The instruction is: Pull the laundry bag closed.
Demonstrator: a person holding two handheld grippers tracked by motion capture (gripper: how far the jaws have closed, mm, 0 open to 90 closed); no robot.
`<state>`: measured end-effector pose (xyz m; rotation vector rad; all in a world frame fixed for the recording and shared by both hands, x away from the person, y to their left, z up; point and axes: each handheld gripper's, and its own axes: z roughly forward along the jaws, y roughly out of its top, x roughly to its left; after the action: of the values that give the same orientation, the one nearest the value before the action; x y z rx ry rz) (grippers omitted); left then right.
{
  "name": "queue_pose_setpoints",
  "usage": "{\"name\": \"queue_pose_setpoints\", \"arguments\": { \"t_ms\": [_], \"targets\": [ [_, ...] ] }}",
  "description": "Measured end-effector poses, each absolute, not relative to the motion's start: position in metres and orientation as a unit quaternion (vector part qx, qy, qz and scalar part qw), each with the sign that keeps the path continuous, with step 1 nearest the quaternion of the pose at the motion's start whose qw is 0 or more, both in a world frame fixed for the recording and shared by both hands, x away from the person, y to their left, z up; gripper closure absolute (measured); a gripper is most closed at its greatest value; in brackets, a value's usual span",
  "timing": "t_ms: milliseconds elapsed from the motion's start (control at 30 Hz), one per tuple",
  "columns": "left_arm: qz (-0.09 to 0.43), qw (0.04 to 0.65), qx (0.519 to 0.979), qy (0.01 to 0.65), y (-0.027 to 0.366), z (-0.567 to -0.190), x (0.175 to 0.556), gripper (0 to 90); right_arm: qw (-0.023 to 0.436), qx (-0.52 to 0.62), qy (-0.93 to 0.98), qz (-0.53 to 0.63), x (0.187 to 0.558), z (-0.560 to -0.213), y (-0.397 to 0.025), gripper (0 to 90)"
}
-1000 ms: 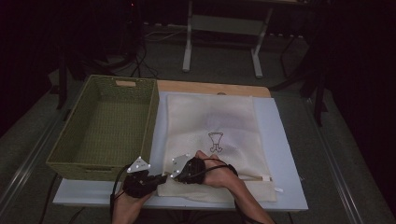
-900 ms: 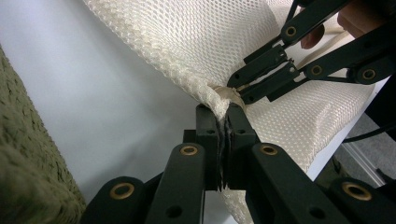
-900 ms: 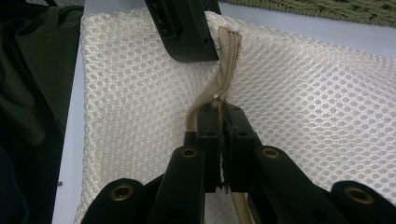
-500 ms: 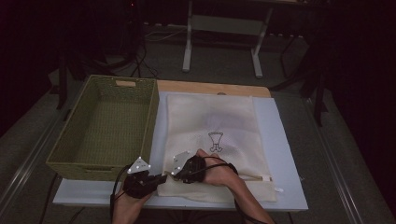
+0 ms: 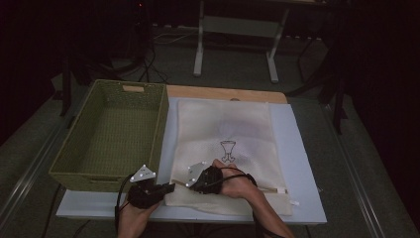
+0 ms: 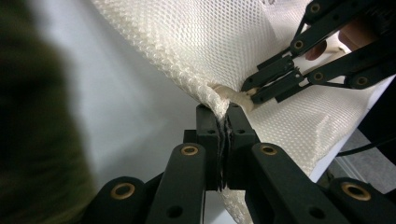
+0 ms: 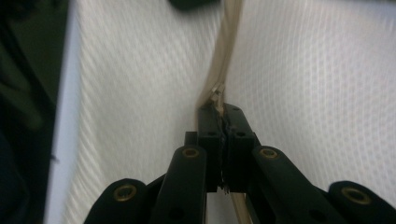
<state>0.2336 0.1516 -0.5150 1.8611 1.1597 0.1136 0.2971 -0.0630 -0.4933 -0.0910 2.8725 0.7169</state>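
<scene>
Cream mesh bag [image 5: 225, 148] lies flat on a white board [image 5: 302, 163] atop the table, with a small dark goblet-like print [image 5: 227, 150] near its middle. A woven green basket [image 5: 115, 133] sits just left of the bag, touching or nearly touching the bag's left edge; inside looks bare. A strip of wooden tabletop [image 5: 225, 92] shows beyond the board's far edge. Near edge of the bag carries a tan zipper band [image 5: 267, 189] running toward the right corner. Left gripper [image 5: 168, 187], held in the person's left hand [image 5: 133, 220], is clamped on the bag's near-left corner; in the left gripper view the jaws are pressed together with mesh [image 6: 196, 51] pinched between them and bunched upward. Right gripper [image 5: 187, 182], in the right hand [image 5: 237, 183], rests on the bag just beside the left one; in the right gripper view its jaws are closed on the tan zipper band [image 7: 224, 70], which runs straight away from the tips across the mesh. From the left gripper view the right gripper [image 6: 254, 91] shows at upper right, tips nipped on the same tan edge, very near the left jaws. Grey plates top both grippers.
</scene>
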Motion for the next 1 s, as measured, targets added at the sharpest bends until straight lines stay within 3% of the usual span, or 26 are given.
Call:
{"name": "queue_pose_setpoints", "arguments": {
  "t_ms": [1000],
  "targets": [
    [0.075, 0.441, 0.768, 0.458, 0.145, -0.519, 0.230, 87.2, 0.082, -0.003, 0.971, 0.224, 0.308, -0.499, -0.093, 87.5]
  ]
}}
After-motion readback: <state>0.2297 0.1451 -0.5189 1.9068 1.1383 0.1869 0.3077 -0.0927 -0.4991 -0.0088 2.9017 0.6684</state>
